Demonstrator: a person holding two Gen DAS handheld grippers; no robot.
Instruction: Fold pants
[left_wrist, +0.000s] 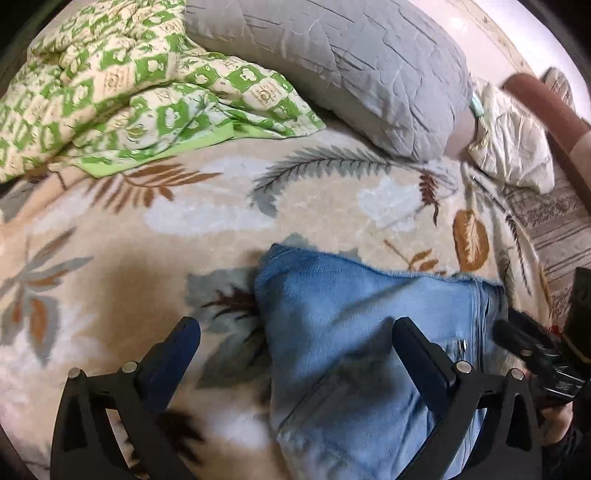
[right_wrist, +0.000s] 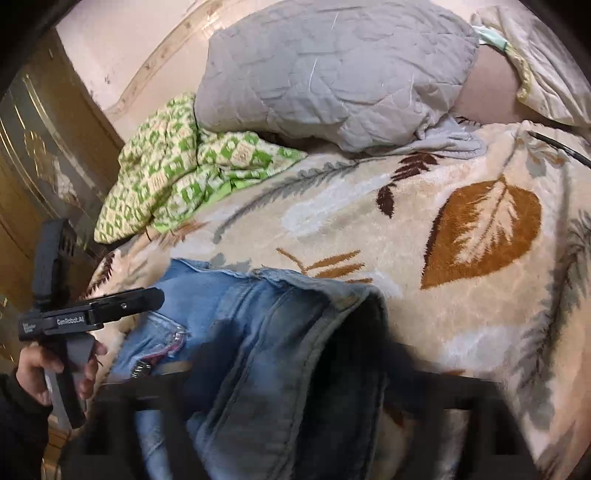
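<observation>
On the bed's leaf-print blanket (left_wrist: 332, 206) | pants (left_wrist: 354, 325) are lying folded, long axis running away from both tongs | left tongs (left_wrist: 295, 332) are standing wide open, straddling the pants' left edge, holding nothing | right tongs (right_wrist: 295, 398) are blurring, reading open over the fold, about equally near.

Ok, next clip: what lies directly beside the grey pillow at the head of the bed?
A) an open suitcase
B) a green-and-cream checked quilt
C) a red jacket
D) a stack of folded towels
B: a crumpled green-and-cream checked quilt lies bunched against the grey pillow on the leaf-print blanket, well beyond the blue jeans; no towels, suitcase or jacket show.
</observation>
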